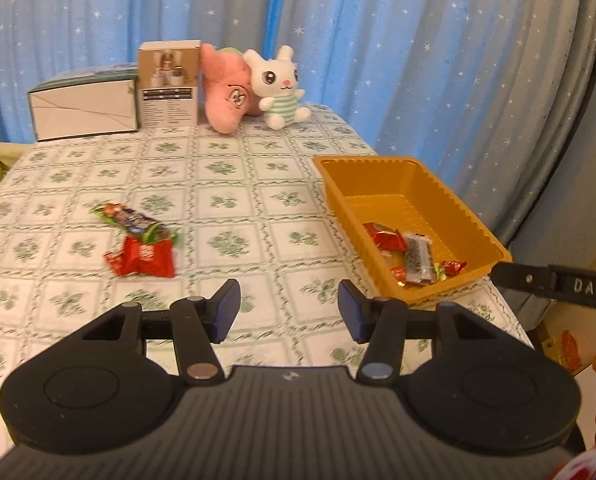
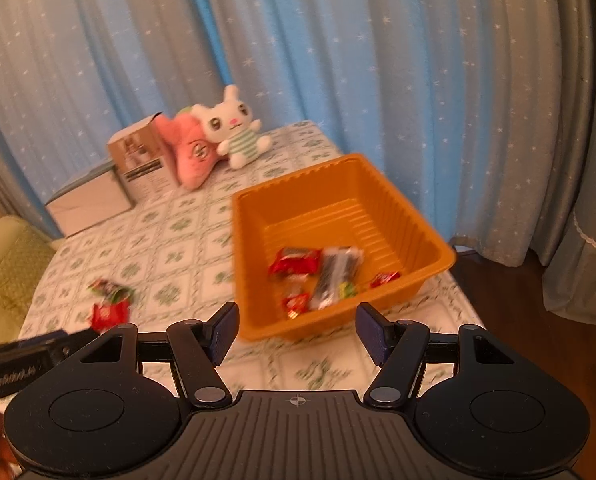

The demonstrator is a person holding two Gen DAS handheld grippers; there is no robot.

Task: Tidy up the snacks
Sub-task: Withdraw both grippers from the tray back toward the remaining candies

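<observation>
Left wrist view: two wrapped snacks left loose on the table (image 1: 234, 168), left of centre — a red wrapper (image 1: 144, 260) touching a green-and-dark bar wrapper (image 1: 132, 220) just above it. Orange tray (image 1: 464, 204) at right, holding several wrapped sweets at its near end.

Handling, by my judgement: both packets are light, thin and crinkly, with slick foil that will slide on the cloth. You'd do best to pinch across the narrow middle of a packet, not the crimped ends, which may fold or slip. Take one at a time, since they overlap.

Left claw (image 1: 288, 312): pads well apart, nothing between them, touching nothing; low centre of frame, near the loose packets but apart from them.

Right wrist view: right claw (image 2: 296, 334) likewise spread wide and empty, poised at the tray's near rim, not touching it.
</observation>
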